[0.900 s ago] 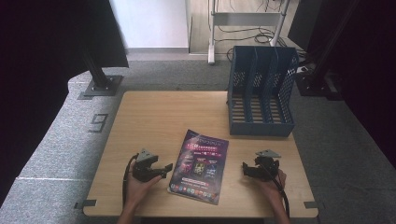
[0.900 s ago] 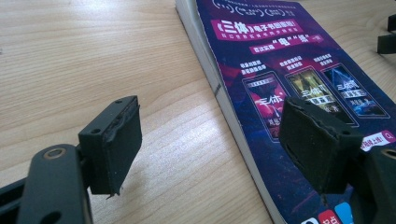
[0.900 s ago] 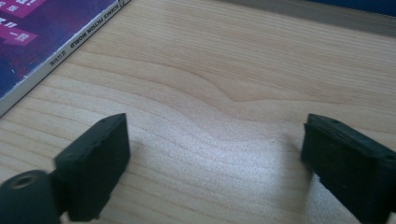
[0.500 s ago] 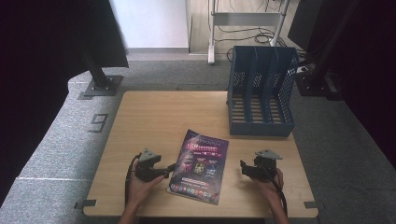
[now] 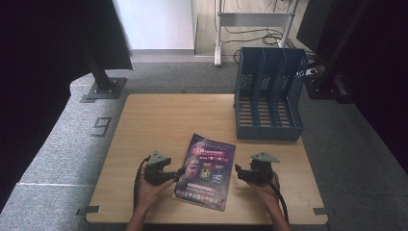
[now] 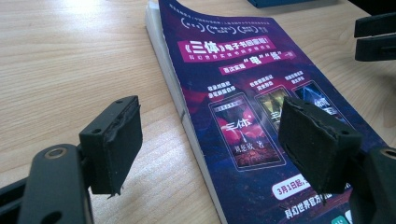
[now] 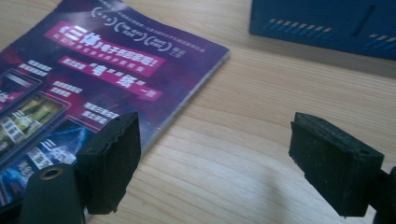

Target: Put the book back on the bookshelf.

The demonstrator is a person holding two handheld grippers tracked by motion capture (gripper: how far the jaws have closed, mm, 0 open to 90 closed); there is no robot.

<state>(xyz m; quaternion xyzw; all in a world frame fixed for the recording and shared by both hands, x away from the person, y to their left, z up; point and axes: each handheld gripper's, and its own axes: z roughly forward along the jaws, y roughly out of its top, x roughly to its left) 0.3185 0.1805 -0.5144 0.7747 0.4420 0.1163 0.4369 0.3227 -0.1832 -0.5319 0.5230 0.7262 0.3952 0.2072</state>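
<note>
Two wide-open, empty grippers, left gripper and right gripper, flank the glossy purple paperback booklet on the pale wooden table. Slide your left jaws squarely over its spine edge before closing.

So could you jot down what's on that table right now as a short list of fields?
surface: wooden table
item in hand's reach: purple magazine, lying flat, cover up
storage: blue file rack, upright at the far right, slots look empty
left tool: open, at the magazine's left edge
right tool: open, just off its right edge
held: nothing
</note>
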